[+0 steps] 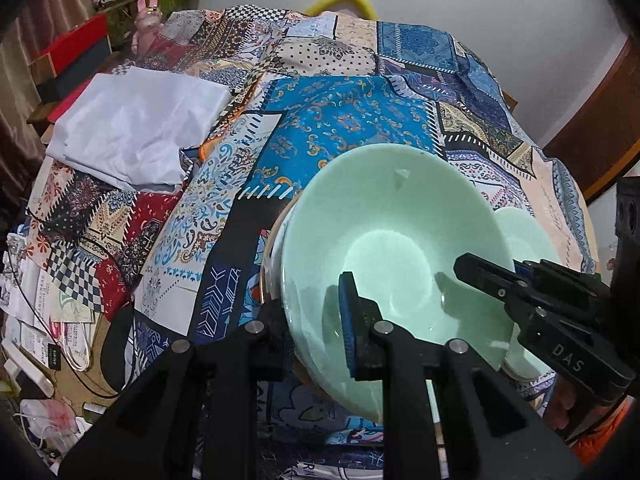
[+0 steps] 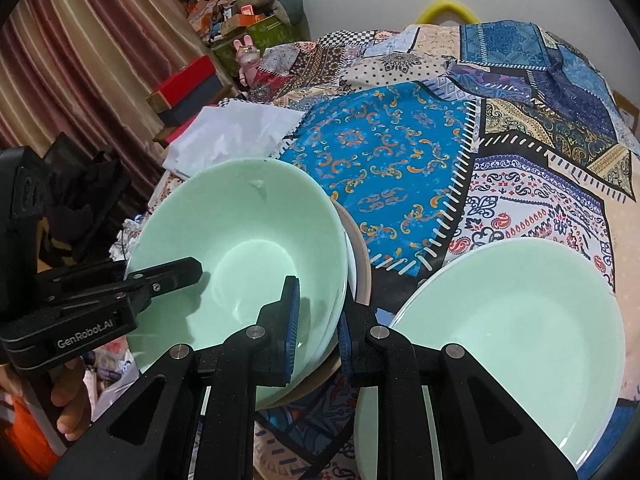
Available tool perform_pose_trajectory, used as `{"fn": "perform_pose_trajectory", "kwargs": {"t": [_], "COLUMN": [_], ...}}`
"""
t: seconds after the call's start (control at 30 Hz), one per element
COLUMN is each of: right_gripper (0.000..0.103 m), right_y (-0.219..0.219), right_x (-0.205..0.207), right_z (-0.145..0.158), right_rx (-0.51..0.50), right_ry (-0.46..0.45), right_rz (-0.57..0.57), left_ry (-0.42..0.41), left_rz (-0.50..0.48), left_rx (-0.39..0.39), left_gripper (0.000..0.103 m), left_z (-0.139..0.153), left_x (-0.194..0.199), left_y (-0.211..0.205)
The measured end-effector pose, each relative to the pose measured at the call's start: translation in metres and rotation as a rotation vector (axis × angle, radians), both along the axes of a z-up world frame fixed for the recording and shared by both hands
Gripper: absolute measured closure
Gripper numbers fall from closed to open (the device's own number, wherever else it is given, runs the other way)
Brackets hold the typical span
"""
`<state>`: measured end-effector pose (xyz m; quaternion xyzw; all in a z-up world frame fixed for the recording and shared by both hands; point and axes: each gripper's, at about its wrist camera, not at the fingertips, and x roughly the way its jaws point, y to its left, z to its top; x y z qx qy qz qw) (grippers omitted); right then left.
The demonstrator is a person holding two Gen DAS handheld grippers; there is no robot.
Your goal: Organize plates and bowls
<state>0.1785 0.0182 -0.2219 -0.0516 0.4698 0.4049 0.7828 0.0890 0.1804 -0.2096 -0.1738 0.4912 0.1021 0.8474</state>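
1. Left gripper (image 1: 316, 320), lower centre of the left wrist view: jaws pinched narrow on the near-left rim of the green bowl (image 1: 384, 248), one blue pad inside the wall, the other finger outside.
2. Right gripper (image 2: 320, 320), lower centre of the right wrist view: jaws likewise clamped tight on the same bowl's rim at its lower right edge, one pad inside, one outside. In the left wrist view this gripper enters from the right edge of the frame.
3. Green bowl: held by both grippers at opposite sides, tilted, sitting in or just over a stack of paler dishes (image 2: 360, 264) whose rims show at its edge. Whether it rests fully on them cannot be told.
4. Green plate (image 2: 508, 340), lower right of the right wrist view: lies flat on the patchwork cloth (image 2: 400, 152), just beside the stack.
5. Folded white fabric (image 1: 136, 128), upper left of the left wrist view: well apart from the dishes.
6. Step in hand, by judgement: seating the bowl on the stack. Level it, keep both grips even, centre it before letting go; release one side only once the bowl sits steady.
7. Pose: both grippers point steeply downward; a hand (image 2: 72, 400) shows at the lower left of the right wrist view.
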Motion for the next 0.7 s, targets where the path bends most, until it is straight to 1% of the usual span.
{"fn": "perform_pose_trajectory", "kwargs": {"t": [0.47, 0.6, 0.7], "right_gripper": [0.087, 0.087, 0.084], "right_y": [-0.017, -0.023, -0.026], "right_x": [0.001, 0.002, 0.002], "right_z": [0.000, 0.001, 0.004], "right_rx": [0.031, 0.044, 0.053], "right_ry": [0.017, 0.019, 0.014], "right_rz": [-0.028, -0.036, -0.035], "left_ry": [0.047, 0.072, 0.087], "left_rz": [-0.001, -0.011, -0.010], "left_rx": [0.028, 0.015, -0.003], "left_gripper": [0.084, 0.083, 0.083], "left_z": [0.003, 0.004, 0.005], "left_x": [0.009, 0.013, 0.015], "left_y": [-0.004, -0.002, 0.000]}}
